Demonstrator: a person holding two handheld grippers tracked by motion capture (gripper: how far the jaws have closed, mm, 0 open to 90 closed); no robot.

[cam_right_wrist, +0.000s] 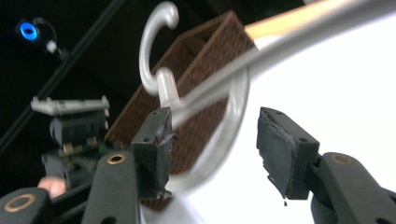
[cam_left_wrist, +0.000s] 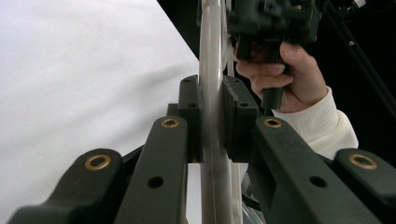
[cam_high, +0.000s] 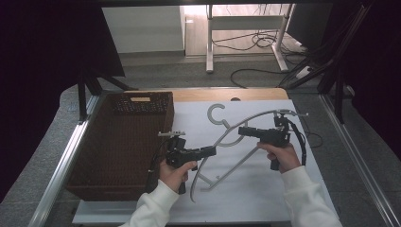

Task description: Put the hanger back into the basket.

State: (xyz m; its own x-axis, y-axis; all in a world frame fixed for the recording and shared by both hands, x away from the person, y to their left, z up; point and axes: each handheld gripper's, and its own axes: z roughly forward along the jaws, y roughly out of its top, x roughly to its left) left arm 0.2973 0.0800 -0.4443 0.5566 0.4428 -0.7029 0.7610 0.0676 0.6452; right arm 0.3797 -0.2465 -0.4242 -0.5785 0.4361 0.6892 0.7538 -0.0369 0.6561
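A grey plastic clothes hanger (cam_high: 246, 119) is held just above the white table sheet (cam_high: 265, 189), its hook (cam_high: 215, 113) pointing to the far side. My left gripper (cam_high: 213, 150) is shut on one of the hanger's arms. In the left gripper view the bar (cam_left_wrist: 211, 56) runs straight up between the pressed pads of my left gripper (cam_left_wrist: 212, 100). My right gripper (cam_high: 241, 131) is at the hanger's neck with its jaws open. In the right gripper view the curved neck loop (cam_right_wrist: 233, 107) passes between the jaws of my right gripper (cam_right_wrist: 215, 140), close to the left pad, and neither pad presses on it.
A brown wicker basket (cam_high: 118, 151) stands at the left of the table, right beside my left hand, and nothing lies in it. A wooden table edge (cam_high: 213, 94) runs along the back. Cables and desk legs lie on the floor beyond.
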